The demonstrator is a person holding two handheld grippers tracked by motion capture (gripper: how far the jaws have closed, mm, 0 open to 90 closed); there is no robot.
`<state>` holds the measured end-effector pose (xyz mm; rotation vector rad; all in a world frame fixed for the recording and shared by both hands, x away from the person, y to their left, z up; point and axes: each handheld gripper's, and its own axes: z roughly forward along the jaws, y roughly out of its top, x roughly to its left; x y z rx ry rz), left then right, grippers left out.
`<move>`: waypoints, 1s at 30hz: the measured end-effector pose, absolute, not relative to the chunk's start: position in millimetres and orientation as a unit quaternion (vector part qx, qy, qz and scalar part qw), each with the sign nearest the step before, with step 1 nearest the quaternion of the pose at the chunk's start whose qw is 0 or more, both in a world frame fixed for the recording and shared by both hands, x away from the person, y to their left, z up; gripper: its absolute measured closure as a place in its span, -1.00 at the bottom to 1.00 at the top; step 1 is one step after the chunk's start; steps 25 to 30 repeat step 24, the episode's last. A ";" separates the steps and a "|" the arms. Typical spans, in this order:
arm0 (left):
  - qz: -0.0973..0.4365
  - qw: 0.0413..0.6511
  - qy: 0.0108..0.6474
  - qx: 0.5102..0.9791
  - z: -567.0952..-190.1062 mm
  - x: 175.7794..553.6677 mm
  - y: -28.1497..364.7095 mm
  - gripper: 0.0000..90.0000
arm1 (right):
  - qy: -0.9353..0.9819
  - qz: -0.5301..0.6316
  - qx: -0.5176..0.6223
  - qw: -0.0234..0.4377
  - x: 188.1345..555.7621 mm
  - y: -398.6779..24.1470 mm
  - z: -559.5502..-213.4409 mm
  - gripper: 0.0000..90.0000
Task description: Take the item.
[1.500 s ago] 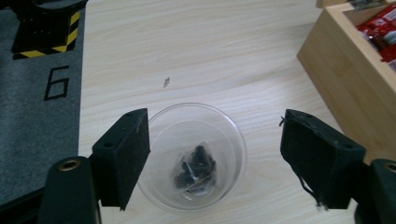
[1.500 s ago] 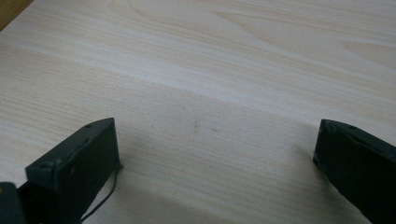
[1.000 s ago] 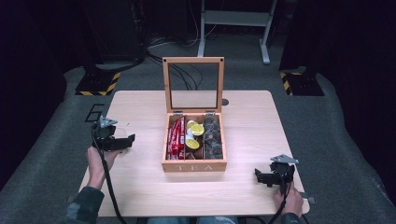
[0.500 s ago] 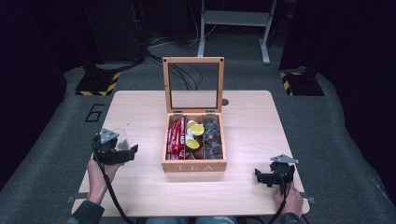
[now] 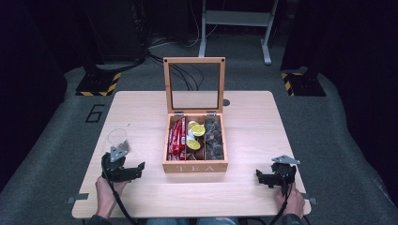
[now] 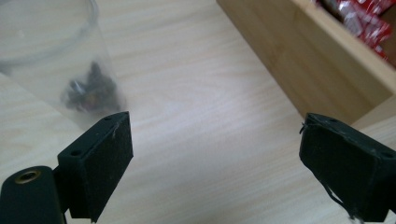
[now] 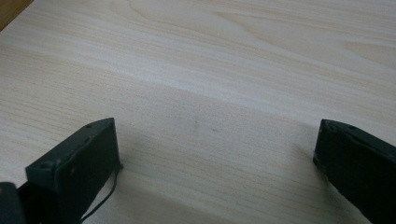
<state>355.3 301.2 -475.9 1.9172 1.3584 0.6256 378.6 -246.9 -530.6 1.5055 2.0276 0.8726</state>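
Left gripper (image 5: 133,169) spread wide, nothing held; glass (image 5: 117,141) with dark bits just beyond its left jaw, tea box (image 5: 195,165) off to its right. Right gripper (image 5: 264,177) gaping too, bare table (image 5: 244,117) ahead.

The left claw (image 5: 133,169) has drawn back toward the desk's (image 5: 244,187) near edge. A clear glass (image 5: 117,139) now shows just beyond it.

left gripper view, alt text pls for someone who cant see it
Two open black jaws of the left gripper frame bare light wood table. A clear plastic cup holding something dark stands upper left; a wooden box corner sits upper right.
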 end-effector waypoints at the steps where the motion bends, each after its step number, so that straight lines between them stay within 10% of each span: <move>1: 0.242 0.349 0.526 0.737 -480.2 355.0 300.5 -0.79 | 0.738 0.318 0.548 0.233 378.6 -246.9 -530.6 -1.00; 30: 0.238 0.321 0.547 0.735 -531.9 354.4 299.1 -0.90 | 0.738 0.318 0.548 0.233 378.6 -246.9 -530.6 -1.00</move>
